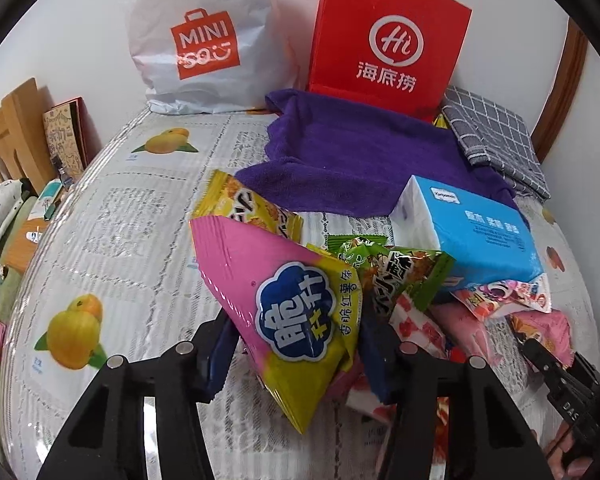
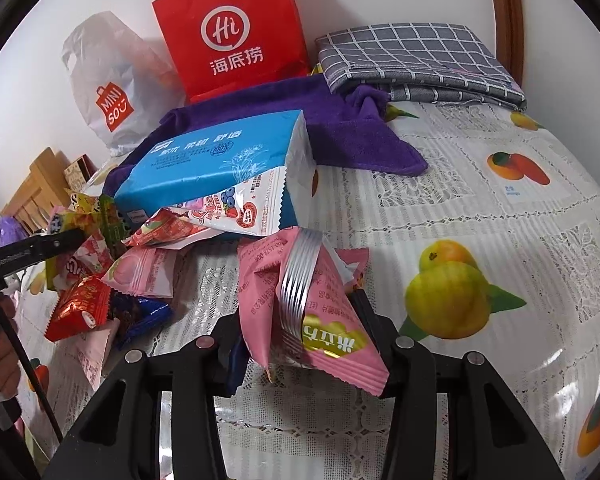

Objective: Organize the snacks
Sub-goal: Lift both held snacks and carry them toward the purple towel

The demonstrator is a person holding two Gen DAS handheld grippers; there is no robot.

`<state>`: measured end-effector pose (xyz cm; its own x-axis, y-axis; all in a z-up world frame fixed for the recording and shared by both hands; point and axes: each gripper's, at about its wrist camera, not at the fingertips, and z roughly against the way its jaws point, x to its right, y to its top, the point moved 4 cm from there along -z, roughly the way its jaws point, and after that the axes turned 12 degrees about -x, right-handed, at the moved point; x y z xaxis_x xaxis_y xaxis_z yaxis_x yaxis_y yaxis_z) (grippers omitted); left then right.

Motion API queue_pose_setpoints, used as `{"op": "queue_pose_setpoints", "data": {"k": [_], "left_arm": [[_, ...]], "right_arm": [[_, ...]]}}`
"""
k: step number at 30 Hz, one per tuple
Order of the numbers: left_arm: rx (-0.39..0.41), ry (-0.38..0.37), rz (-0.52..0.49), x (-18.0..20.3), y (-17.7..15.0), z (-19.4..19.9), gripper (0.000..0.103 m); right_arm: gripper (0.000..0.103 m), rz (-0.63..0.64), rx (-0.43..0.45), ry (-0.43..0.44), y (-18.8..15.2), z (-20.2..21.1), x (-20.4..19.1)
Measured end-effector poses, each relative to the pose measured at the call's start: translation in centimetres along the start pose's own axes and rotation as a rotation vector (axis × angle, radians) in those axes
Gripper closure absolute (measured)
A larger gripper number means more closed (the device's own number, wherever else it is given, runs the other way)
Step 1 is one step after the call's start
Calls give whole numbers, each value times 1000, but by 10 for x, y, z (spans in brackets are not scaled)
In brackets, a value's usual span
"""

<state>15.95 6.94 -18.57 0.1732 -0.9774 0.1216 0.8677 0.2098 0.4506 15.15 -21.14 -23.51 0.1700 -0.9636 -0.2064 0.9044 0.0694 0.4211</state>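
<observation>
While each gripper's fingers pinch a snack, the pink-and-yellow packet (image 1: 296, 316) slants up-left and the pink packet (image 2: 304, 300) stands nearly upright.

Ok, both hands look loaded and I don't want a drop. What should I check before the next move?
1. Left gripper shut on pink-yellow packet: ok.
2. Right gripper shut on pink packet: ok.
3. Held packets free of the pile: cannot tell.
4. Red bag upright: ok.
5. Bag mouth open: cannot tell.
6. Tissue pack sitting flat: not ok, it rests on packets.
</observation>
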Motion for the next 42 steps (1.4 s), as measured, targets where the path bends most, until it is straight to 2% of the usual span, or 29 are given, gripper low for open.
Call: {"op": "queue_pose_setpoints", "data": {"k": [7,17,22,33,42], "left_arm": [[32,-8,25,-13,-9,24,51],[70,-37,8,-10,-20,55,51],[92,-61,-2,-7,-20,74,51],[96,-123,-65,25,-5,94,51],[87,-152,-134,64,26,92,51]], "right_arm": [[58,18,45,-71,-8,19,0],[58,57,134,-80,-10,72,-17],[58,38,149,-80,-8,91,-19],[58,32,172,-62,4,114,-33],[58,47,171,-62,37,116,-42]]}}
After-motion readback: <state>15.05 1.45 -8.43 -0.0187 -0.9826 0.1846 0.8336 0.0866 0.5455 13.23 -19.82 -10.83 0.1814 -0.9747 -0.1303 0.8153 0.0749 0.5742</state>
